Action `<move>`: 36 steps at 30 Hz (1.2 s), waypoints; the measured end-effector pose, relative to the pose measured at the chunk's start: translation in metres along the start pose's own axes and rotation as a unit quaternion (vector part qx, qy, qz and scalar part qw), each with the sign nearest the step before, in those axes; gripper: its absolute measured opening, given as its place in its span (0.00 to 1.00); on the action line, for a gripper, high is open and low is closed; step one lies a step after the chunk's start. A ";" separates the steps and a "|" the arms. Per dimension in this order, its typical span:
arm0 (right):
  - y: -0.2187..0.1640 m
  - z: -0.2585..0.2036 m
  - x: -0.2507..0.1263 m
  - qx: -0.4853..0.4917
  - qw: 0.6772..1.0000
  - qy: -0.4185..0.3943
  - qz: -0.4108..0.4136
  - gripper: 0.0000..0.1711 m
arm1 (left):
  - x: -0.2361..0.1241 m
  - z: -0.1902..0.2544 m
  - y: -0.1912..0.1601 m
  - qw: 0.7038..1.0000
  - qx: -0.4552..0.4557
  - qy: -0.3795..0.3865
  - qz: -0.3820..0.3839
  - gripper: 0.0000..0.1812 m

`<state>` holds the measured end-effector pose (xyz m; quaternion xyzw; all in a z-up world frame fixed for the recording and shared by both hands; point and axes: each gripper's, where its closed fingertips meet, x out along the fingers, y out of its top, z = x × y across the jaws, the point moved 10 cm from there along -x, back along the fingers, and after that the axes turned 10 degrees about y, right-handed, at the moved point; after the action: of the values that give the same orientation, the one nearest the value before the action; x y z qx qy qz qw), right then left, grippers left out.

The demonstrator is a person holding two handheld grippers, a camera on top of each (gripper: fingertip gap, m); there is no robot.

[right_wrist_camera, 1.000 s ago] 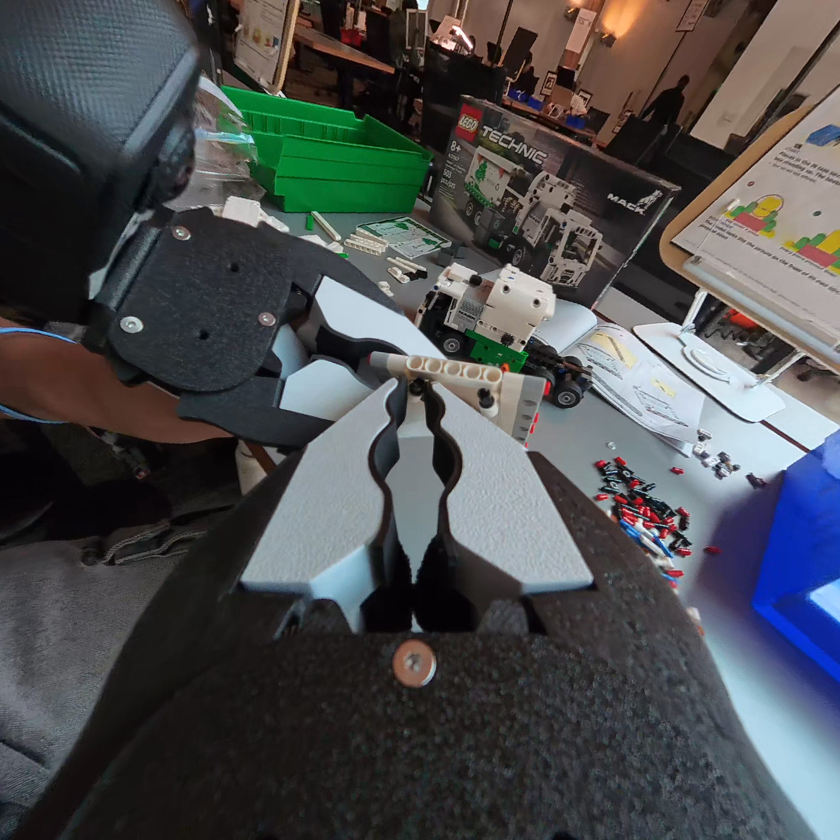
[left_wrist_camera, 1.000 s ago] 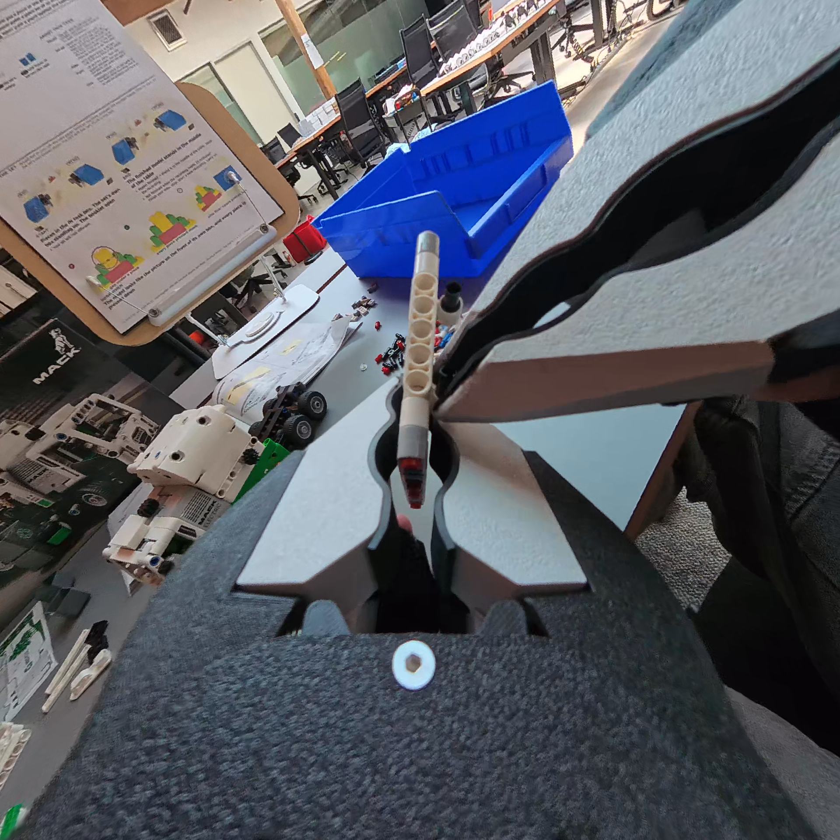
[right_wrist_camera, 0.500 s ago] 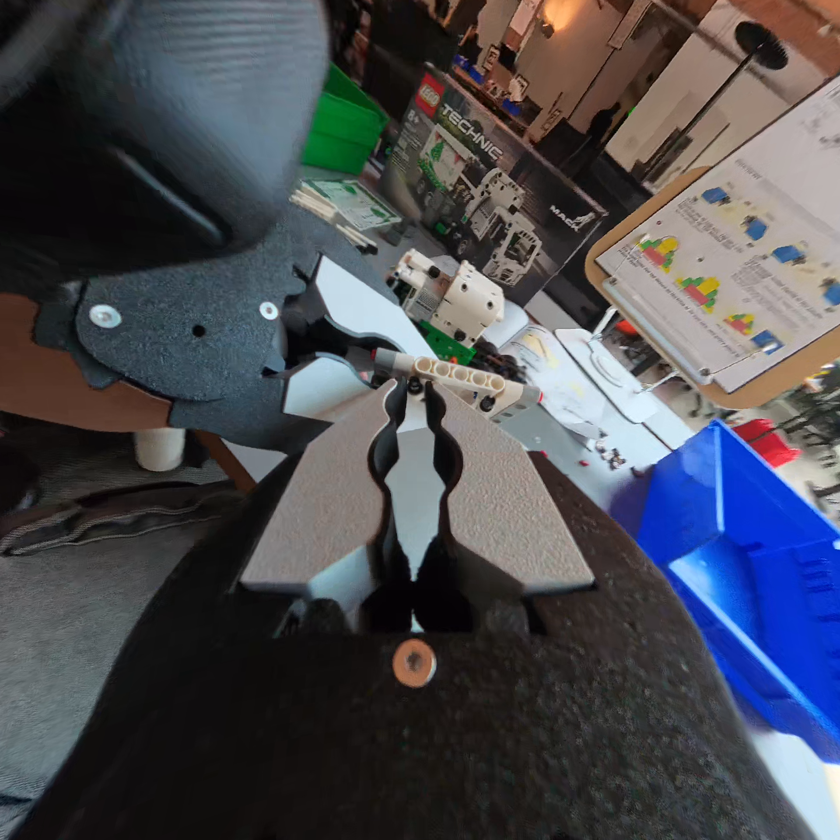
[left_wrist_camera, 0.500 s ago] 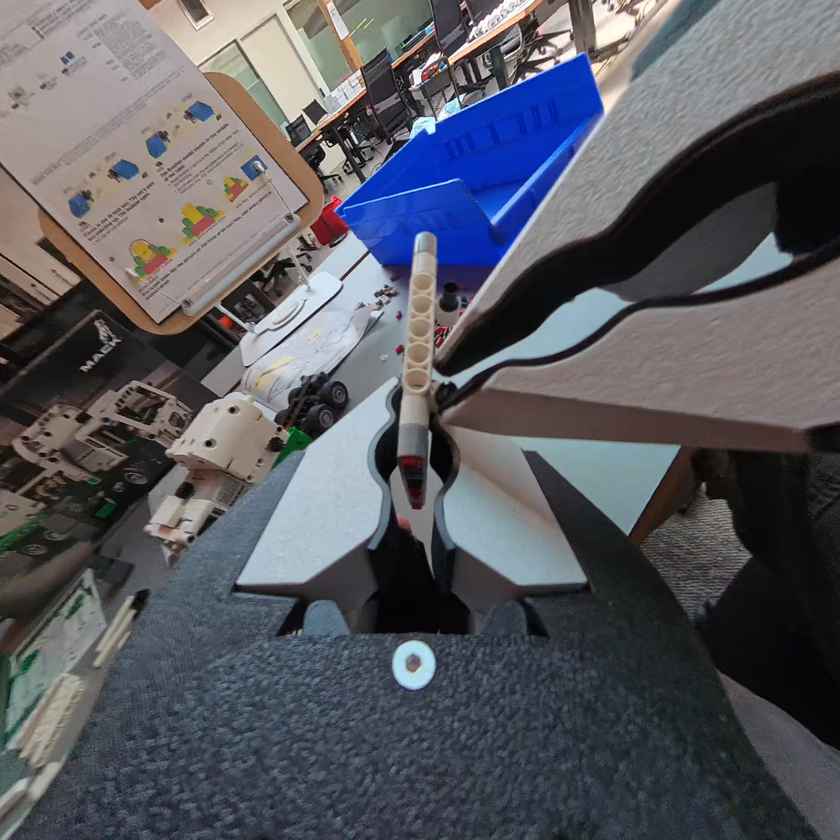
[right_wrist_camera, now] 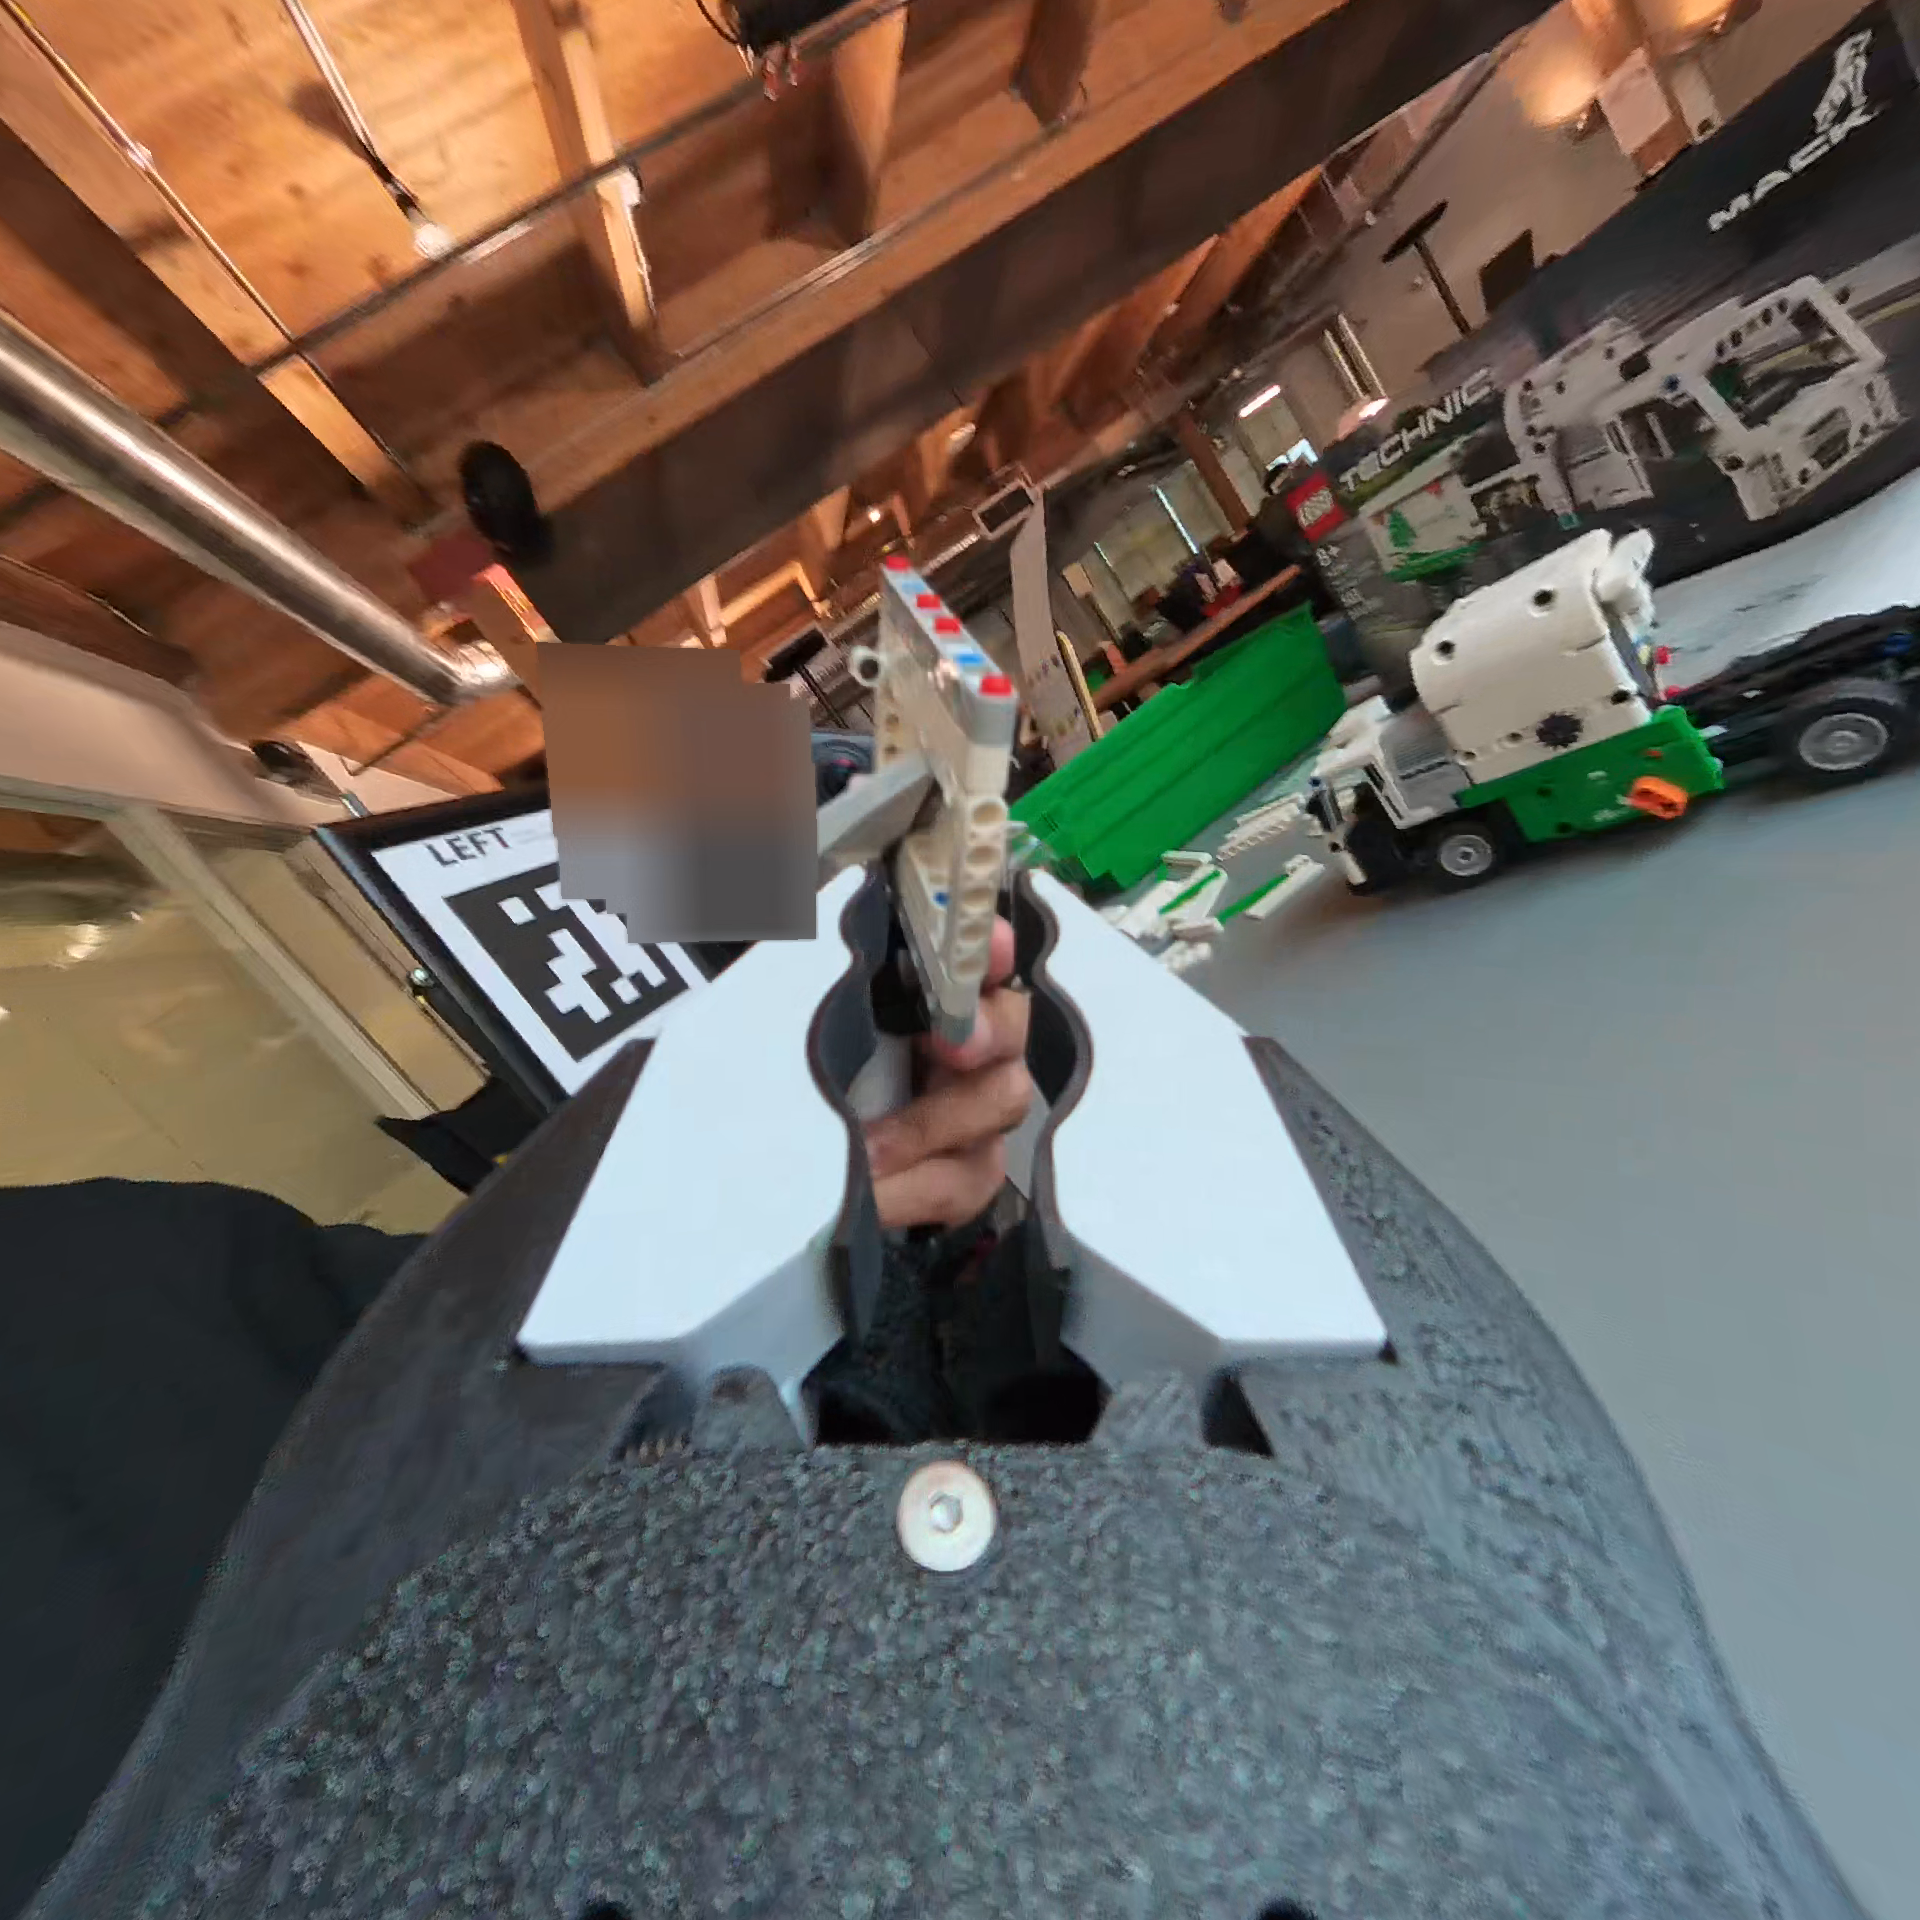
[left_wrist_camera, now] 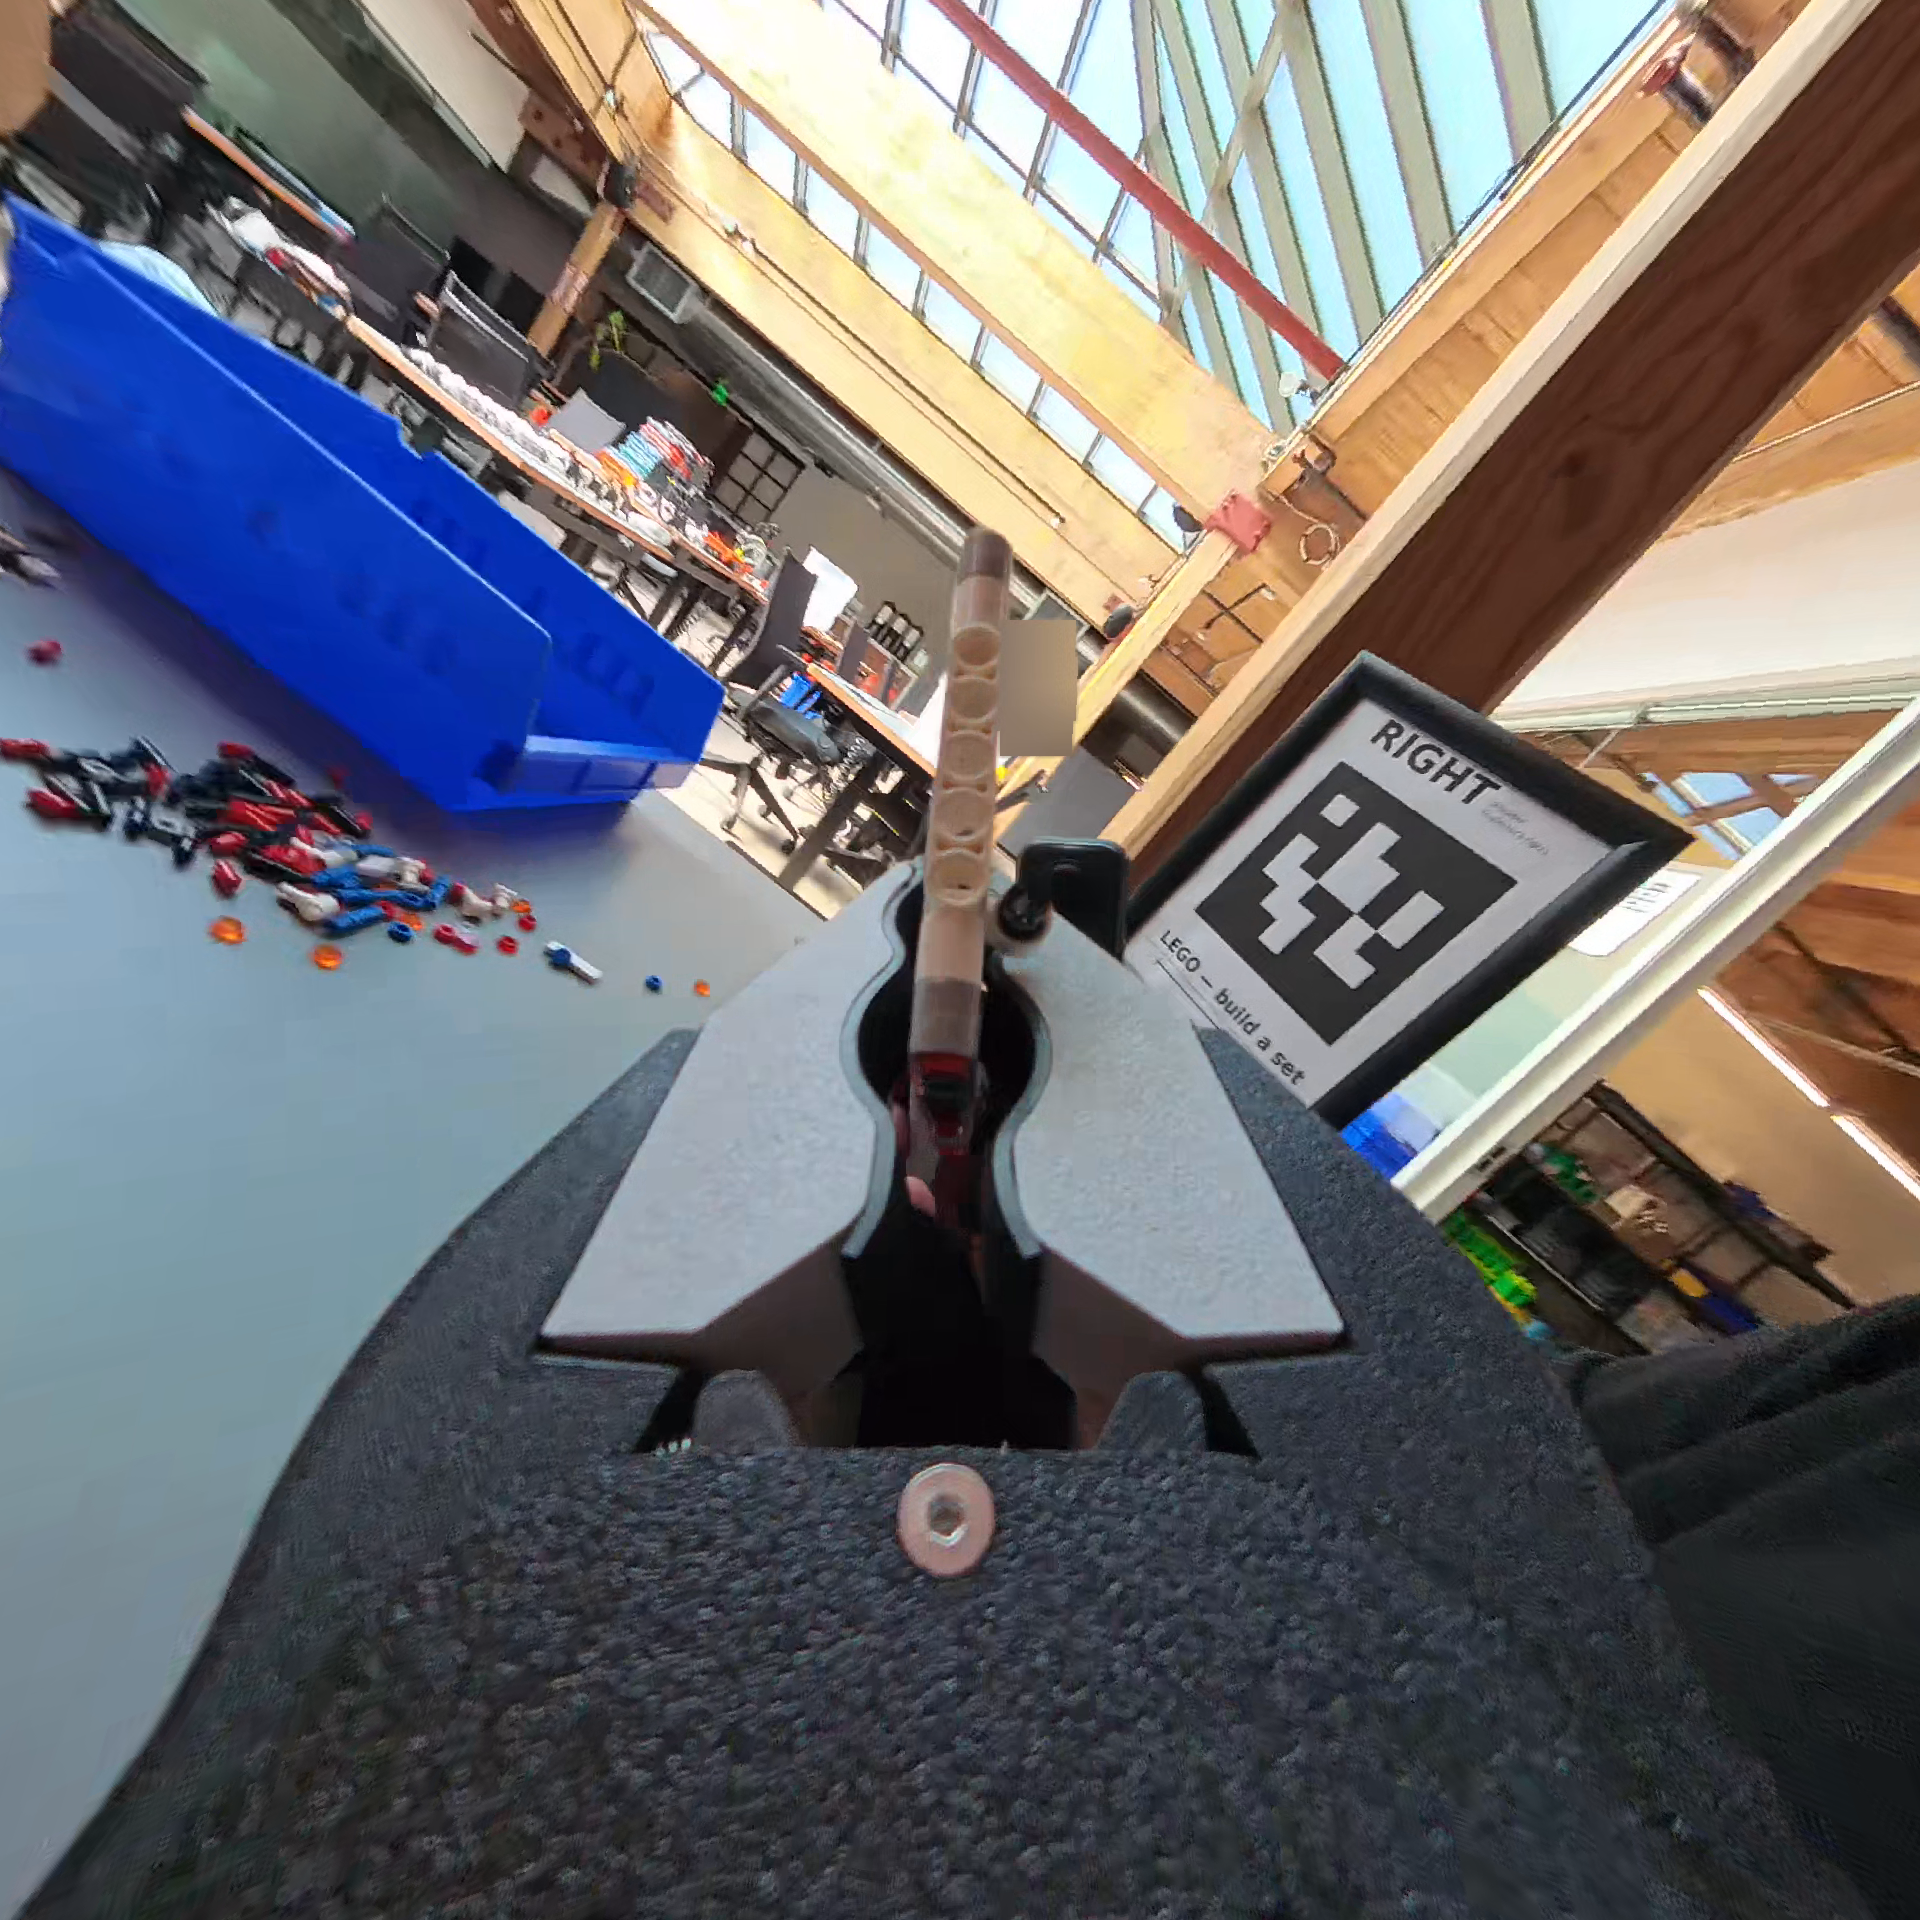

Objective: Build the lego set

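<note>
Gripping the tan holed Technic beam (left_wrist_camera: 961, 790), my left claw (left_wrist_camera: 961, 940) is closed tight on its lower end, so the beam rises upright from between the fingertips, with a darker sleeve and a red pin below, inside the claw's hollow. A small black connector (left_wrist_camera: 1065, 883) sits just beside the beam at the right fingertip.

My right claw (right_wrist_camera: 951, 894) is parted a little. A white and grey subassembly (right_wrist_camera: 940, 790) of beams with red and blue pins stands up through the gap, a person's hand (right_wrist_camera: 951, 1112) showing below it between the fingers; I cannot tell whether the claw itself presses on the piece.

To the left of the left claw the grey desk (left_wrist_camera: 260, 1091) lies open up to a scatter of small red, black, blue and orange pins (left_wrist_camera: 270, 862); beyond them is a blue bin (left_wrist_camera: 312, 540). A framed marker sign (left_wrist_camera: 1371, 894) stands close on the right.

In the right wrist view bare desk spreads to the right. Farther back stand the part-built white and green truck (right_wrist_camera: 1527, 727), loose white pieces (right_wrist_camera: 1195, 894), a green bin (right_wrist_camera: 1184, 769) and the set's box (right_wrist_camera: 1662, 416). Another framed marker sign (right_wrist_camera: 499, 935) stands at left.
</note>
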<state>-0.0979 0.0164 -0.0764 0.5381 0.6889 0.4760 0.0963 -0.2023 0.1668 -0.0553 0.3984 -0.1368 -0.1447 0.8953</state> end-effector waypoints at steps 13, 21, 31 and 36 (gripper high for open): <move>0.038 0.050 -0.007 0.285 0.931 0.070 -0.218 0.03 | -0.038 0.007 -0.001 0.816 0.555 0.110 -0.120 0.49; 0.028 0.076 0.019 0.314 0.874 0.076 -0.363 0.04 | -0.027 -0.002 -0.020 0.765 0.582 0.104 -0.254 0.49; 0.064 0.107 0.016 0.111 0.934 -0.040 -0.337 0.04 | 0.000 -0.057 0.000 0.806 0.477 0.211 -0.279 0.05; 0.034 0.135 0.018 0.070 0.897 -0.155 -0.408 0.00 | 0.010 -0.079 -0.011 0.767 0.504 0.236 -0.319 0.06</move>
<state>0.0043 0.1048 -0.1149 0.2825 0.8557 0.2561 0.3498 -0.1666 0.2095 -0.1133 0.8346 0.1607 -0.2341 0.4721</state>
